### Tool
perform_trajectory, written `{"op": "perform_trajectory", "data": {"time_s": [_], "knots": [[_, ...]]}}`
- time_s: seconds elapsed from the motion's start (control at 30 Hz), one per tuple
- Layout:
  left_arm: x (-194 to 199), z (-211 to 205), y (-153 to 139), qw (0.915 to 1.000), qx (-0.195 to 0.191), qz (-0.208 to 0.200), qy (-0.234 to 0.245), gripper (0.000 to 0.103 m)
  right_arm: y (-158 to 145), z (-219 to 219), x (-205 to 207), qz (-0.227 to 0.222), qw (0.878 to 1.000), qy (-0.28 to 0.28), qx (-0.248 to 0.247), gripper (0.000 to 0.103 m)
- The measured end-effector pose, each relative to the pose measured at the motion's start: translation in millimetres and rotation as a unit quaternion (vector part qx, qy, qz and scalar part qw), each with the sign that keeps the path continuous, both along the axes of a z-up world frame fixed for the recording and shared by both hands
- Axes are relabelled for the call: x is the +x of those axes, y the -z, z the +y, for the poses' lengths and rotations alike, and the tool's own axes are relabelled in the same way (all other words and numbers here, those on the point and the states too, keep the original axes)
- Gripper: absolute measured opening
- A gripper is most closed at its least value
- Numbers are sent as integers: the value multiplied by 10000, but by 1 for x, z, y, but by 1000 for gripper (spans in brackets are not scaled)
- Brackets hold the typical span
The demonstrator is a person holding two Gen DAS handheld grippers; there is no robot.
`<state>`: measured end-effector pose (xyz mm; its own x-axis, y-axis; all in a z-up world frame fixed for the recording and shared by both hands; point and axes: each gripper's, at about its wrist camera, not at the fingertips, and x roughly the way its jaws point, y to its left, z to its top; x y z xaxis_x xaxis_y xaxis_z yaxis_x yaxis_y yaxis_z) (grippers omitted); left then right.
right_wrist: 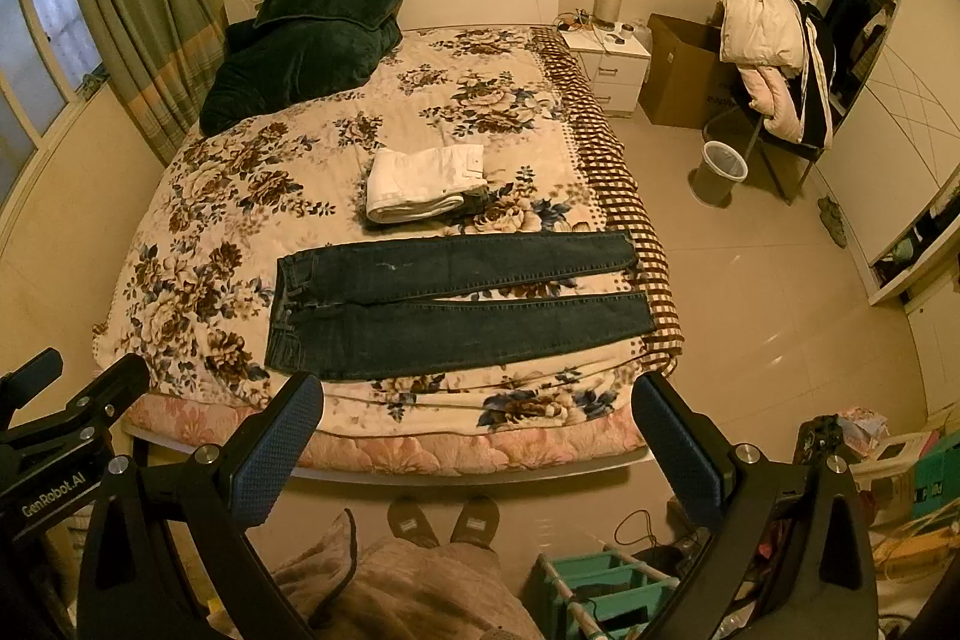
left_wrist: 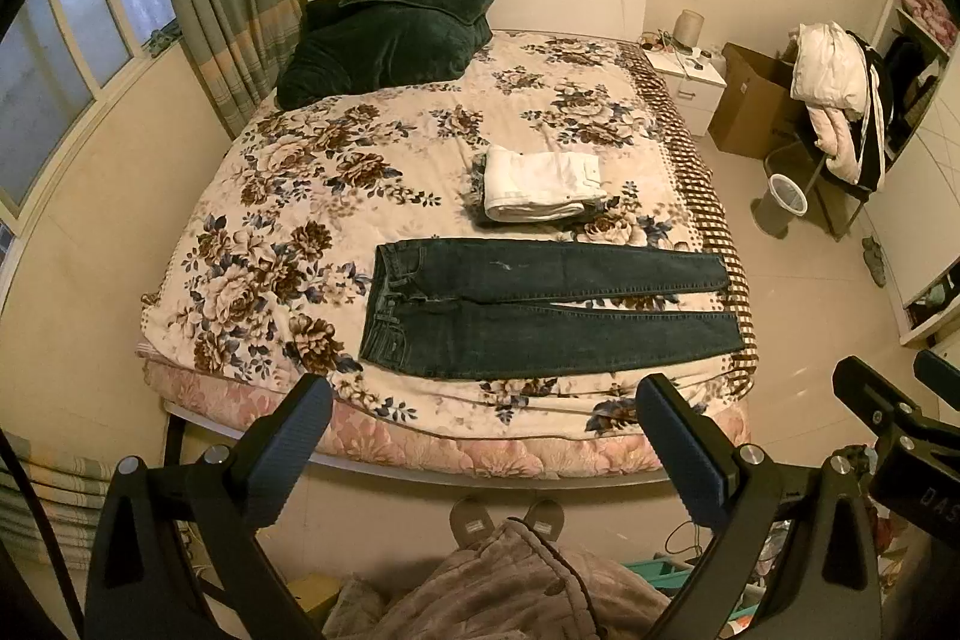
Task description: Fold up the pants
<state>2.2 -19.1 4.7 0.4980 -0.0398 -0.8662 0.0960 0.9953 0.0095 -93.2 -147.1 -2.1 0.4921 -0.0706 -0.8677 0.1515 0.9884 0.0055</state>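
At far left of bed (left_wrist: pixel 198 232), nothing but floral cover; waistband of dark jeans (left_wrist: pixel 540 307) left of centre, legs running rightward, laid flat near foot edge, cuffs reaching checked border; not yet folded. Behind jeans, white pants (left_wrist: pixel 540 183) already folded in a stack; darker garment beneath, type unclear. Left gripper (left_wrist: pixel 483 439) spread wide, holding nothing, well short of jeans; right gripper (right_wrist: pixel 477 436) likewise spread and empty. Remaining, by judgement: entire fold of jeans. Hands cut off below frame; only slippers and robe visible.
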Motion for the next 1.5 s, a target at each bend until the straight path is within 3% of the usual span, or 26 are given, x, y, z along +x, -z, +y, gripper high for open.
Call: {"op": "perform_trajectory", "data": {"time_s": [1.07,1.37,1.5], "knots": [[1,-2,0,10000,-37,18,3,103,3,-6,5,43,10000,17,49,103],[28,-14,9,9999,-111,21,-6,103,32,0,26,62,9997,234,74,103],[59,-12,38,9993,226,-257,-120,103,59,-9,53,-15,9989,465,7,103]]}}
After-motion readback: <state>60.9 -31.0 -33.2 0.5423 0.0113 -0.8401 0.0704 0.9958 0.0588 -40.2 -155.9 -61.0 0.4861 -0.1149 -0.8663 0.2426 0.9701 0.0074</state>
